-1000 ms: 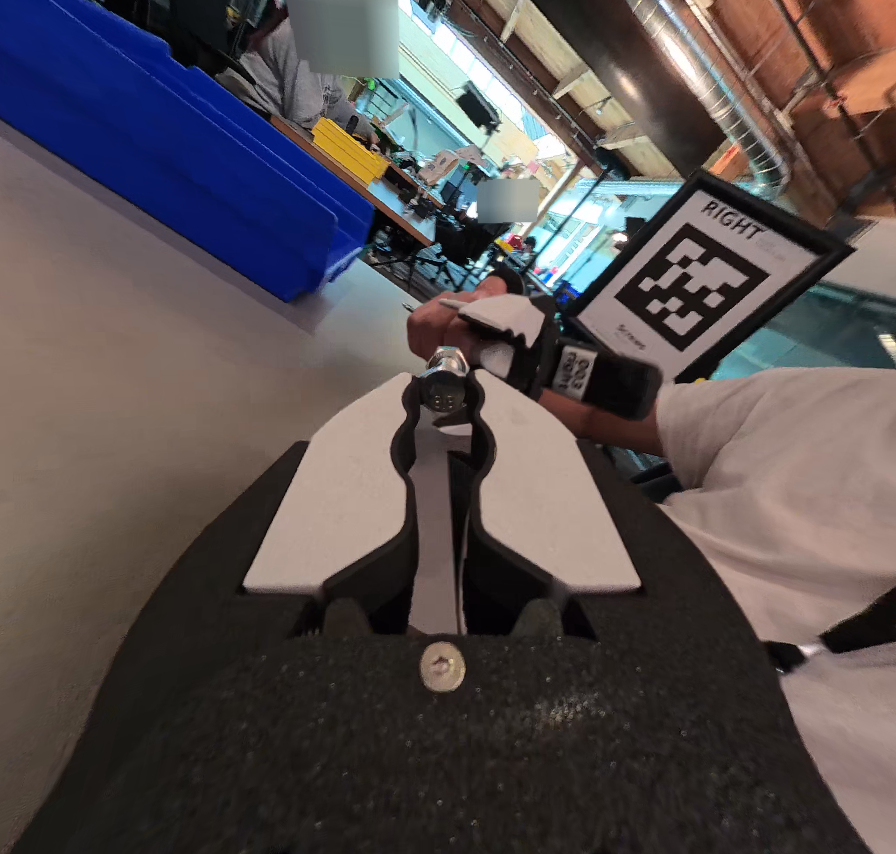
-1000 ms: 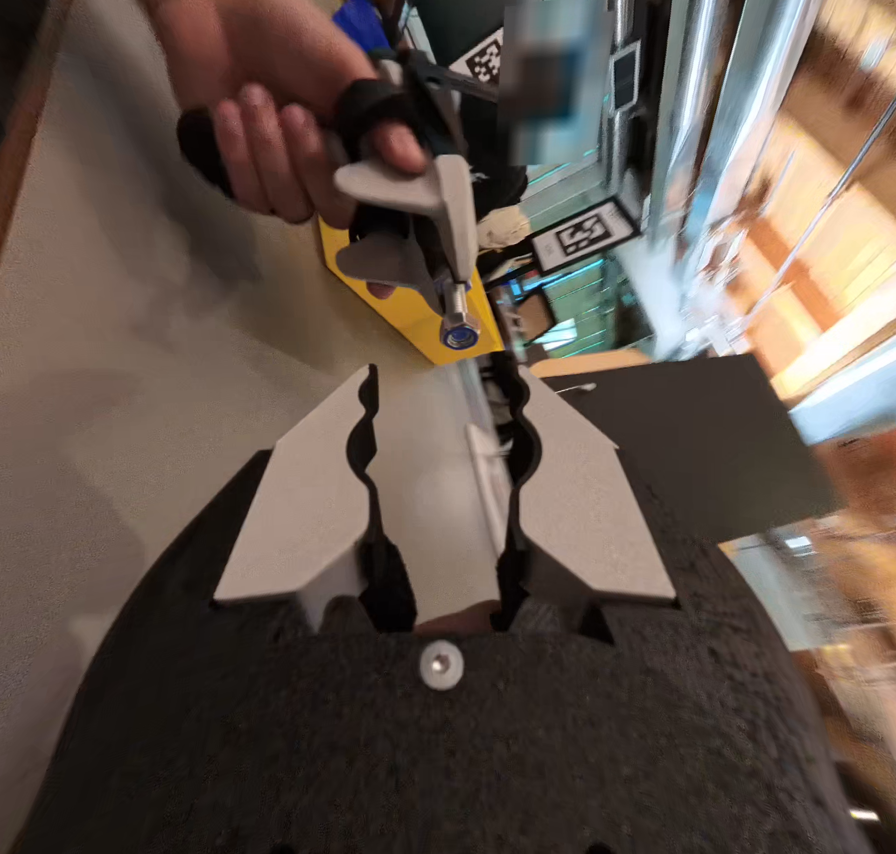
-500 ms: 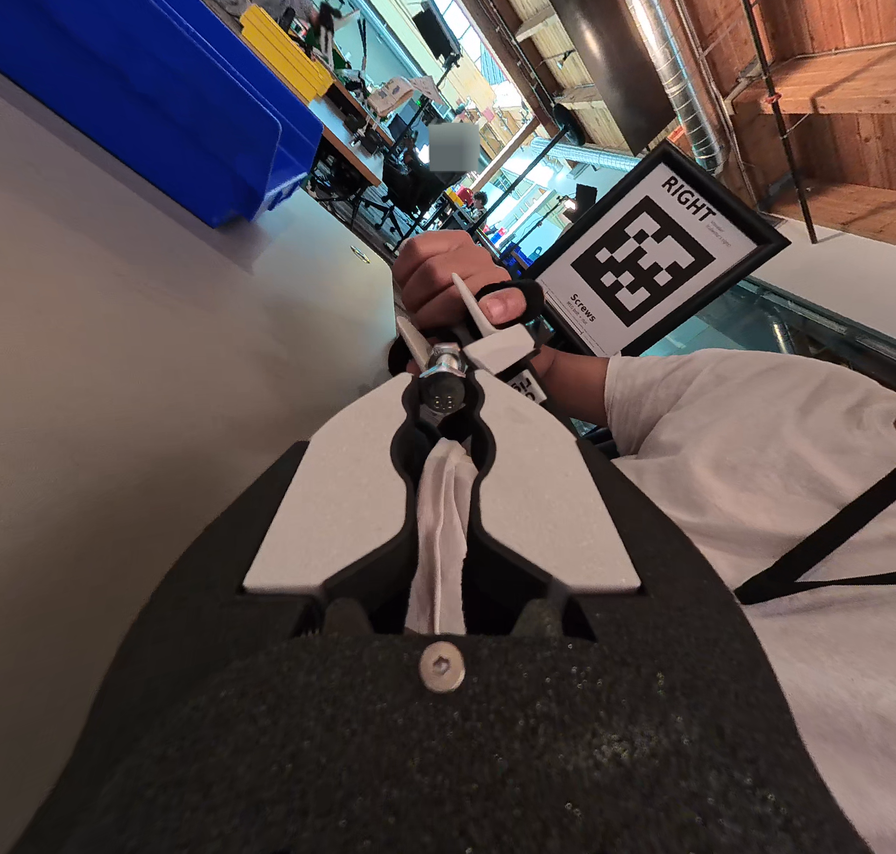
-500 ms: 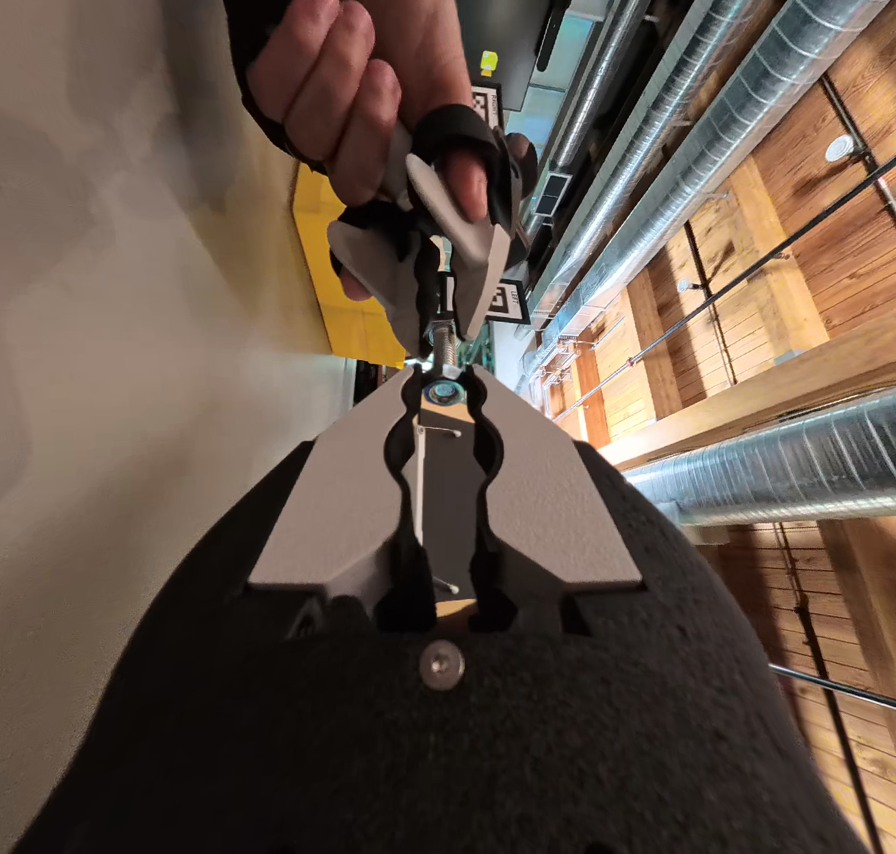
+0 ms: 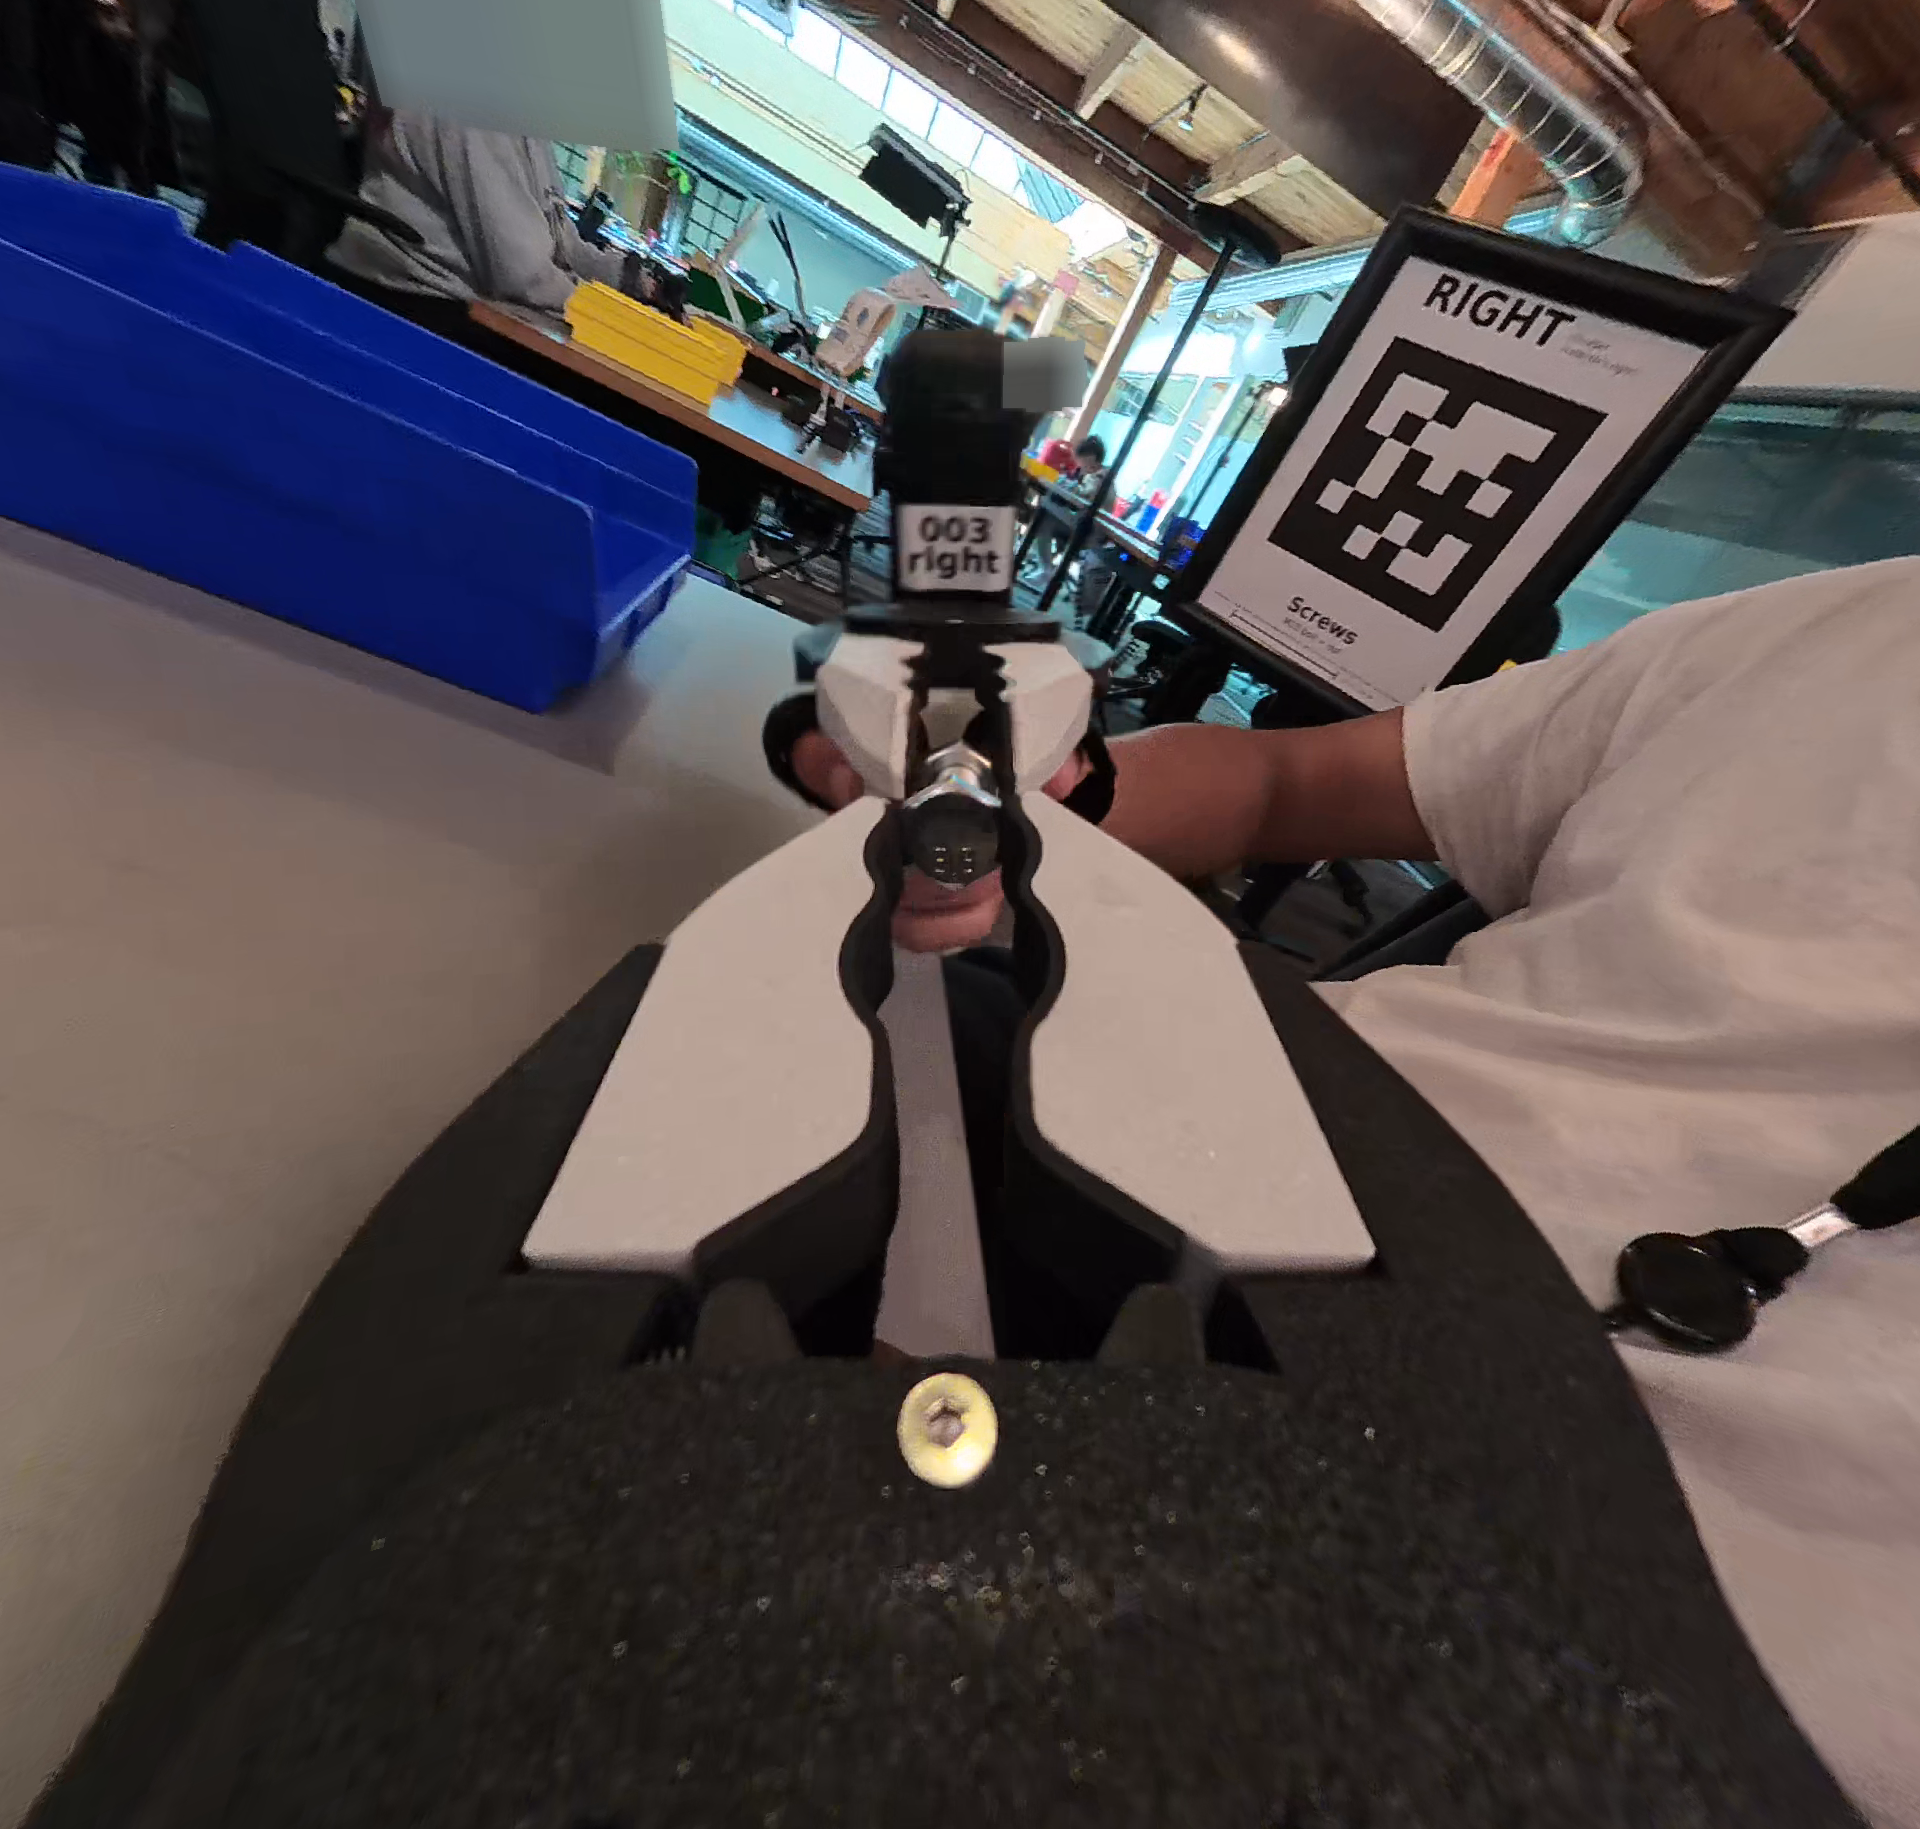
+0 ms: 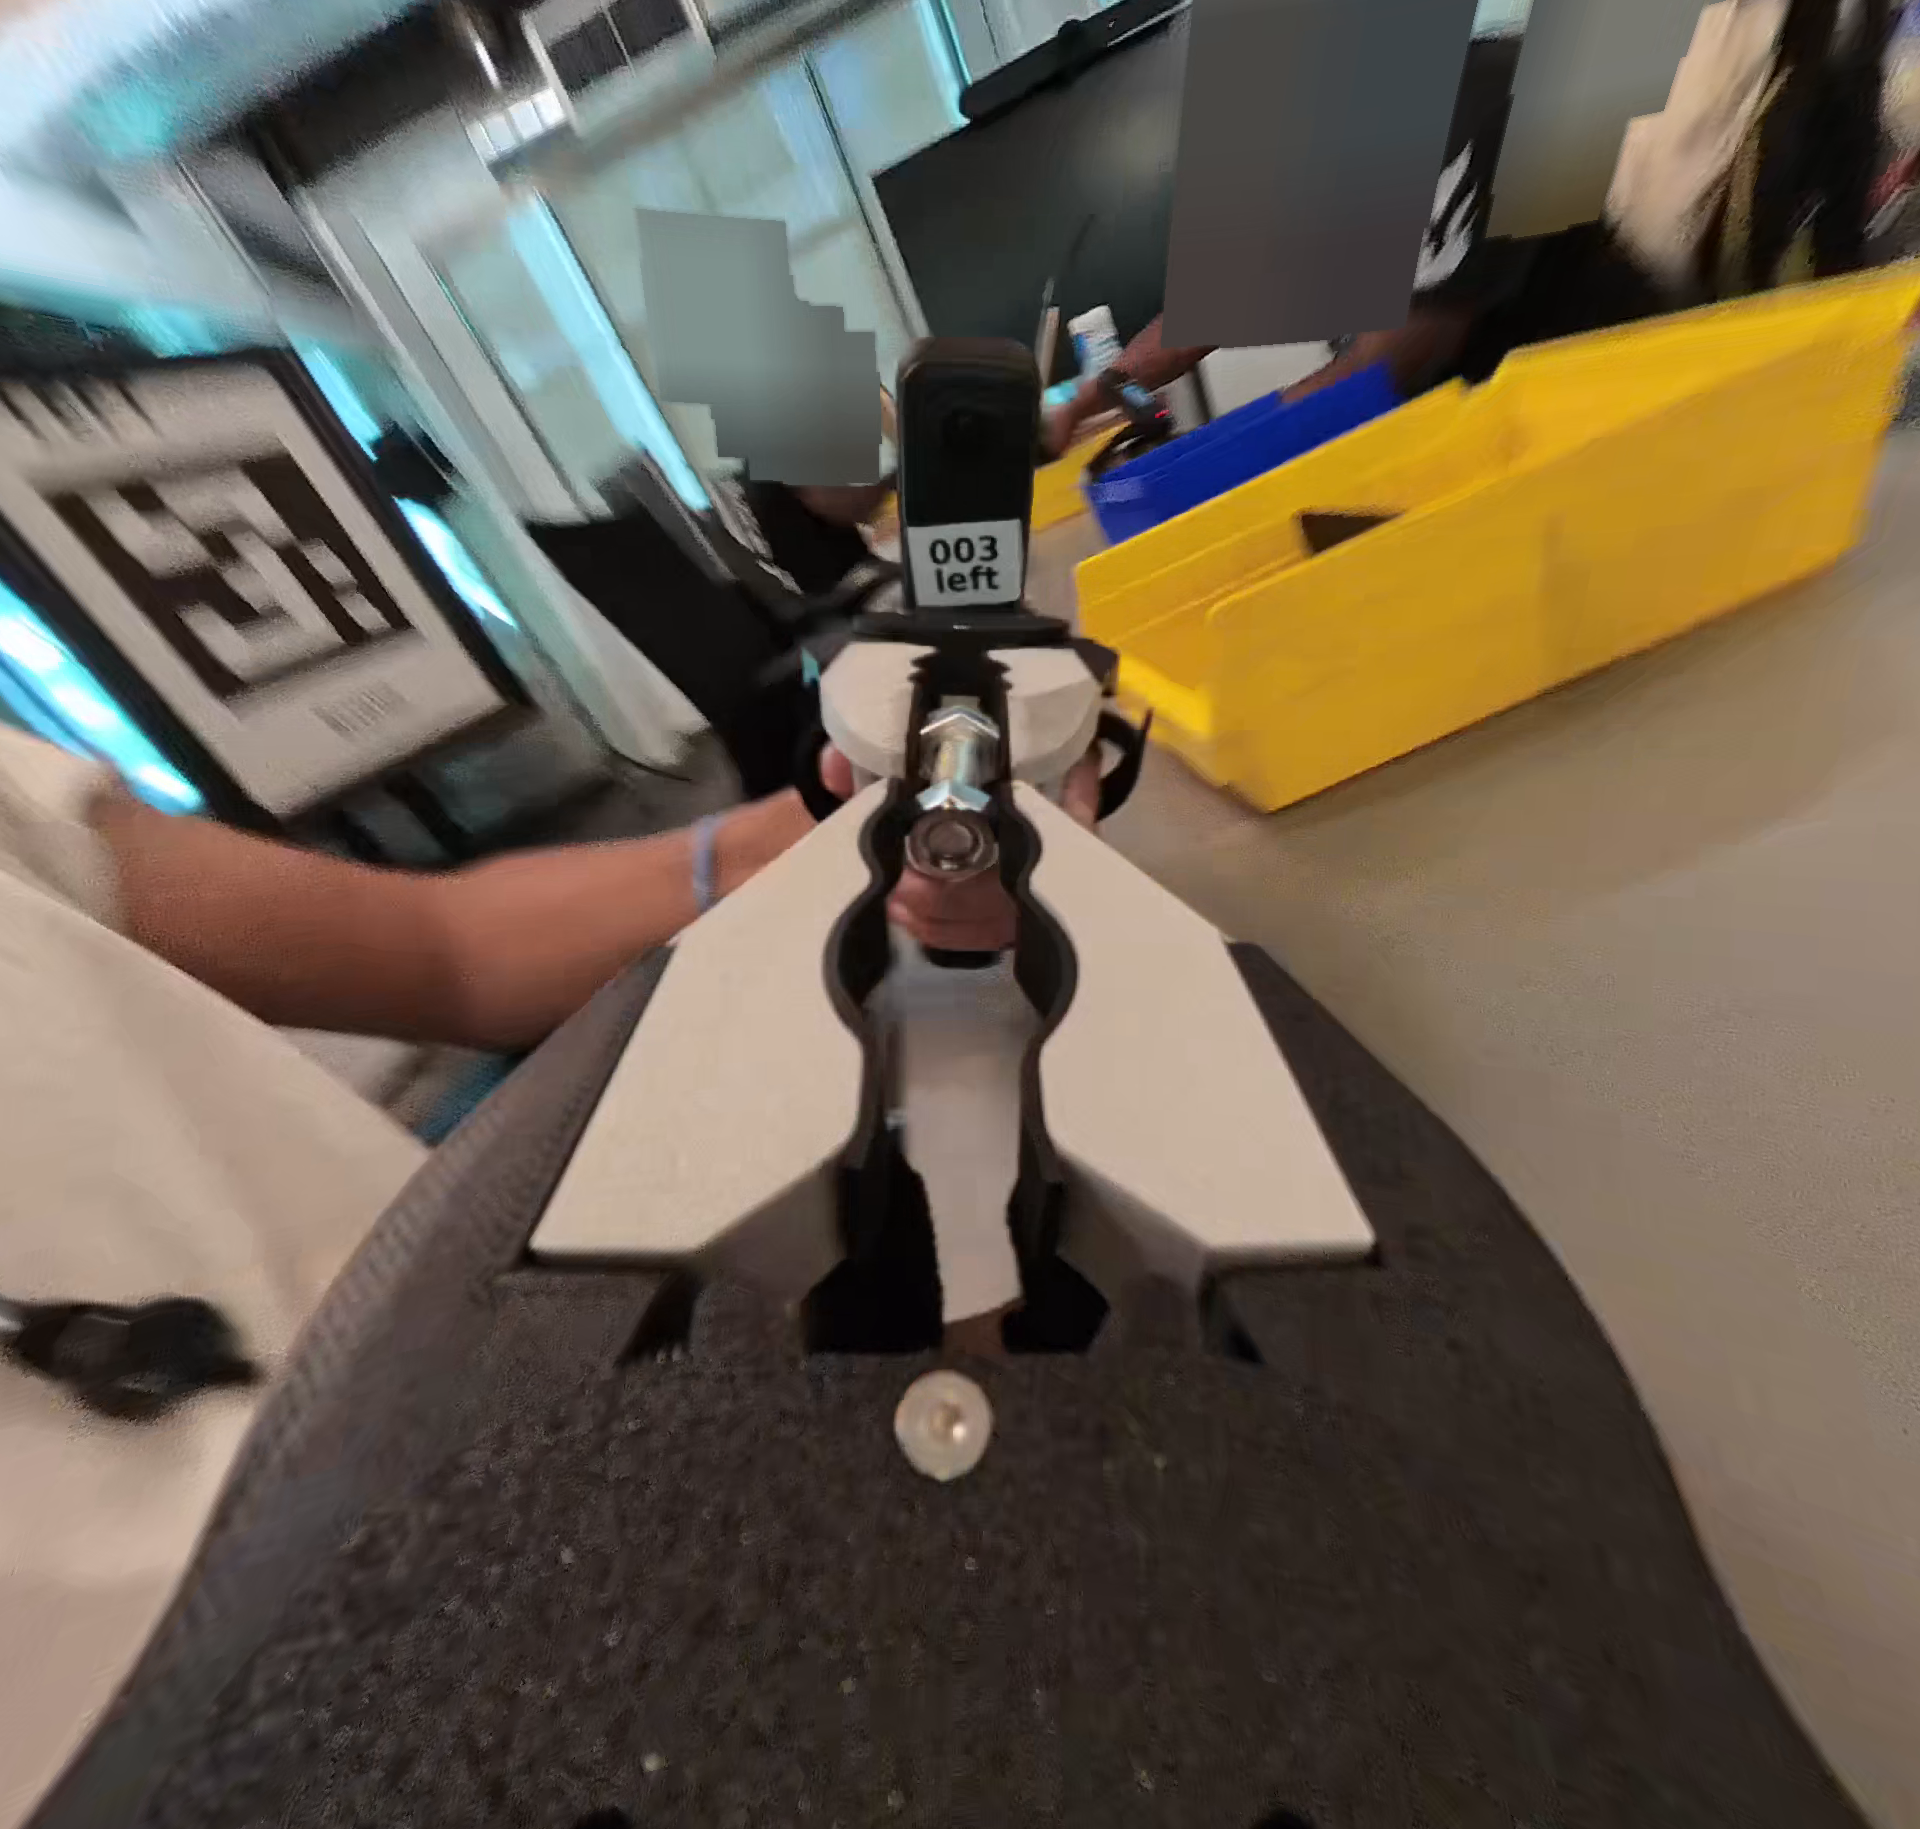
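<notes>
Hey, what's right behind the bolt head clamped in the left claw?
Behind the bolt head in the left claw, the shank runs into the right claw, which grips a nut on it. The thread inside the nut is covered.

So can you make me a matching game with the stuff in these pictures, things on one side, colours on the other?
Things:
1. bolt
2. bin beside the left gripper
3. bin beside the right gripper
4. sleeve

Colours:
A. yellow
B. white
C. silver
D. blue

Pairs: 1-C, 2-D, 3-A, 4-B
</notes>
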The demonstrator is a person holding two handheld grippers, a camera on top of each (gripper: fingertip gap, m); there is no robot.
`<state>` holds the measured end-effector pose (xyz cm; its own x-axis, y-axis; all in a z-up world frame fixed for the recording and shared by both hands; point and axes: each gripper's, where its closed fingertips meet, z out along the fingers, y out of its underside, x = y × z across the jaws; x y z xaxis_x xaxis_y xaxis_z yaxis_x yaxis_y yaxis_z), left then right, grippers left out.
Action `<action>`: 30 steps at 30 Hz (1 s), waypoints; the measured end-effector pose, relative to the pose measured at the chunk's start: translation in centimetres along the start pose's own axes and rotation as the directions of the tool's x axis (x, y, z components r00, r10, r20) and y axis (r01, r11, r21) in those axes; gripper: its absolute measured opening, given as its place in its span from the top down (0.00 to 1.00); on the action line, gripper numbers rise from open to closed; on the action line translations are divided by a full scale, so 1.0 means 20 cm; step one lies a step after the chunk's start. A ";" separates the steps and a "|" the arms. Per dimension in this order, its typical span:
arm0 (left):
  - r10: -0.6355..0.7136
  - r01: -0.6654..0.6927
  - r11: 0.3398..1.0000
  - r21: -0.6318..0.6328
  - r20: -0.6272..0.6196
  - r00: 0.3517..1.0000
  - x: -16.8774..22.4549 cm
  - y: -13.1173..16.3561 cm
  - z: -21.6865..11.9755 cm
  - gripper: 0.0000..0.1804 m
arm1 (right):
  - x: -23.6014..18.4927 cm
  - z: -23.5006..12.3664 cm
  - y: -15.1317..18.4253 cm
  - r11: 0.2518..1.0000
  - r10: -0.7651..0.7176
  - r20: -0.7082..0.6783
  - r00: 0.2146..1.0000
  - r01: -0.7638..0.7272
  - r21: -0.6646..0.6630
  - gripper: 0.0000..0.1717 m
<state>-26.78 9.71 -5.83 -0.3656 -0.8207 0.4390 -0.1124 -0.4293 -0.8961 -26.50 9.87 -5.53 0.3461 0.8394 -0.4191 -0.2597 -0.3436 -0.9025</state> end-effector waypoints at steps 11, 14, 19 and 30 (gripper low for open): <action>-0.112 0.112 0.992 0.052 -0.013 0.994 -0.02 -0.03 -0.04 0.90 | 0.14 -0.09 0.07 0.373 -0.928 -0.178 0.328 0.825 -0.424 0.72; -0.192 0.193 0.980 0.057 -0.021 0.981 -0.05 -0.02 -0.05 0.91 | 0.15 -0.10 0.10 -0.165 -0.975 -0.036 -0.221 0.819 -0.550 0.73; -0.247 0.247 0.969 0.004 -0.019 0.969 -0.07 0.04 -0.04 0.90 | 0.07 -0.08 0.07 -0.358 -0.896 -0.039 -0.442 0.773 -0.523 0.75; -0.195 0.192 0.979 -0.067 -0.043 0.980 -0.02 0.10 0.01 0.90 | 0.04 -0.03 0.11 -0.106 -0.983 -0.086 -0.163 0.881 -0.461 0.90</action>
<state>-26.72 9.15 -7.74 -0.3756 -0.7042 0.6025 -0.2423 -0.5529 -0.7972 -26.18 9.51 -7.86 0.2760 0.1652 0.9468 0.7479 0.5818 -0.3195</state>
